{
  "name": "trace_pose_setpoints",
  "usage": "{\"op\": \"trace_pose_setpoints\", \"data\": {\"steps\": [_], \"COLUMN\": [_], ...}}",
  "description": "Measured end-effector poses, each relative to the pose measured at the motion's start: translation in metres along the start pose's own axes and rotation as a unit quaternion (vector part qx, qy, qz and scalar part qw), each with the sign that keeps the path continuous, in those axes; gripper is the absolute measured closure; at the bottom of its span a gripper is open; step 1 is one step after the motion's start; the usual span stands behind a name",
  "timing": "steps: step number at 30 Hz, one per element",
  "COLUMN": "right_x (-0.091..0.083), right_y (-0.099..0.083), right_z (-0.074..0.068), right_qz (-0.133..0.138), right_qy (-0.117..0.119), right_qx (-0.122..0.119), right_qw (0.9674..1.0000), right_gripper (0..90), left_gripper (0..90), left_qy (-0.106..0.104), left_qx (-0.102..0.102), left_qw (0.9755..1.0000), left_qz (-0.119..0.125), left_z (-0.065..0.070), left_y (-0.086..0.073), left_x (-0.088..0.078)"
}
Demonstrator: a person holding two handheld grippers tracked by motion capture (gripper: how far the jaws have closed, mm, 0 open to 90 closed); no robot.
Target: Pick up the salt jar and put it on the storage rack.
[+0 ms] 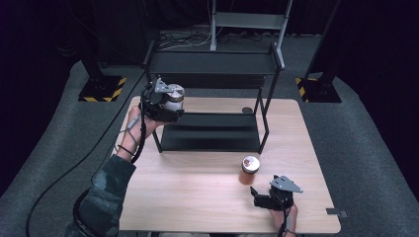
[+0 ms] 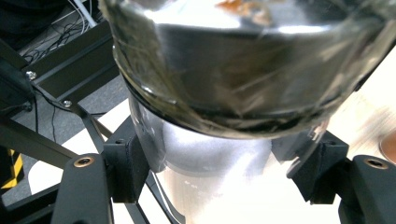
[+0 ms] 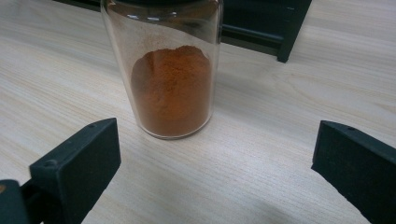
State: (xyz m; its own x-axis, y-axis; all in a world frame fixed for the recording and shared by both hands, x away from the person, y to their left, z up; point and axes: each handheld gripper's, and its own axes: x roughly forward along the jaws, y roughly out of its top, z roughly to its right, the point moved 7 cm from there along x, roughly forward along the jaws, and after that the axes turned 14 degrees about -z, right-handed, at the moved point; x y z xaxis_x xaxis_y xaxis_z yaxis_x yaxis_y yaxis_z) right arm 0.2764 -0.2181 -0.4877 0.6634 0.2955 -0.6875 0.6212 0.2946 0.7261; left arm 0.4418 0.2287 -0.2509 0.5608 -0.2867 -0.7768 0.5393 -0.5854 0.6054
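Jars are what matter here. One glass jar (image 1: 174,98) with a shiny lid sits between the jaws of the left gripper (image 1: 165,106), which squeeze its sides, up in the air beside the black shelf (image 1: 212,64). It could slip out and break if the squeeze is weak, or bump the shelf frame. The right gripper (image 1: 262,195) rests low over the tabletop (image 1: 197,192), jaws wide apart, touching nothing. A jar of orange powder (image 3: 170,79) stands just ahead of them and could tip if poked.

No text or labels can be read
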Motion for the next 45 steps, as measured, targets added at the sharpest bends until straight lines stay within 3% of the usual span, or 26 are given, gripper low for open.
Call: {"op": "trace_pose_setpoints", "data": {"steps": [45], "right_x": [0.000], "right_y": [0.000], "right_z": [-0.001], "right_qz": [-0.001], "right_qy": [-0.001], "right_qx": [0.000], "right_qw": [1.0000], "right_gripper": [0.0], "left_gripper": [31.0], "left_qy": [-0.003], "left_qx": [0.017], "left_qw": [0.9998], "left_qz": [-0.011], "left_z": [-0.011], "left_y": [0.044], "left_x": [-0.025]}}
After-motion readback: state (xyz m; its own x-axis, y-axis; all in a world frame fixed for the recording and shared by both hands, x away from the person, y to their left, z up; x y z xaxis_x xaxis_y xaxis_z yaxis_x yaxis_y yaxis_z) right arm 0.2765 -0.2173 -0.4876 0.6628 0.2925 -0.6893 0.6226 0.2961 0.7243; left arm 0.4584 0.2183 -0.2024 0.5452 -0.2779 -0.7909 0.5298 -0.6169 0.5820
